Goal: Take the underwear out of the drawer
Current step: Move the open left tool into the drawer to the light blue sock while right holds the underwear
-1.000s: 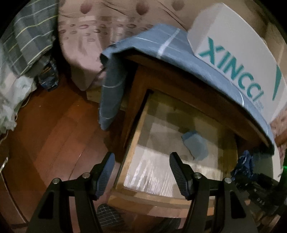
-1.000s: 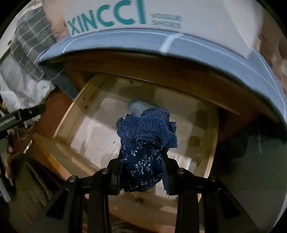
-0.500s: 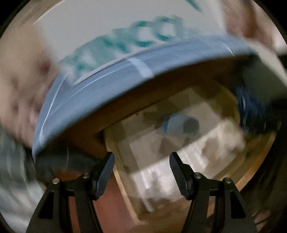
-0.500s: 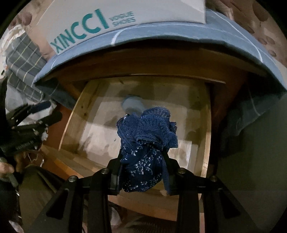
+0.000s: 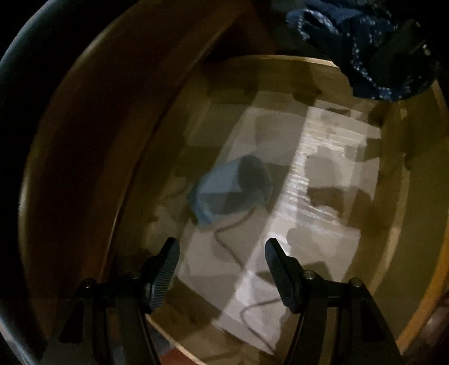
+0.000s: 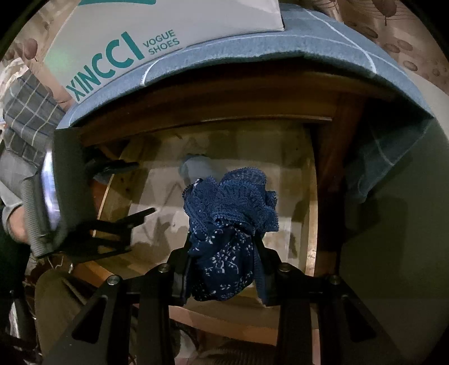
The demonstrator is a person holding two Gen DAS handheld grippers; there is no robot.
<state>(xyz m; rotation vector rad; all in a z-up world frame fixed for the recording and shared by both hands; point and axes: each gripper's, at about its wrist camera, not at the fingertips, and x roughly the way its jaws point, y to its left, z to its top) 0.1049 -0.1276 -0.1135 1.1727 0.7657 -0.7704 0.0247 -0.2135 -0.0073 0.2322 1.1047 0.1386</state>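
- Clearly, the right gripper [image 6: 223, 269] is clamped on a bunched navy lace underwear [image 6: 230, 224], whose frilled edge spills out above the pads and whose white-flecked part fills the gap between them; it hangs above the open wooden drawer [image 6: 310, 213].
- From the left wrist view, the same navy bundle [image 5: 362, 47] shows at the upper right, over the drawer's far corner.
- Meanwhile the left gripper [image 5: 221, 269] has its jaws standing well apart with nothing between them, pointing down into the drawer [image 5: 398, 213].
- Ahead of its fingers a pale blue underwear [image 5: 230, 191] lies crumpled on the light liner of the drawer floor, apart from both pads; the view is blurred.
- In the right wrist view that pale blue piece [image 6: 195, 165] sits near the back of the drawer, just behind the navy bundle.
- On top of the cabinet lies a blue checked cloth [image 6: 252, 50], with a white shoe box [image 6: 168, 25] printed "XINCCI VOGUE SHOES" on it.
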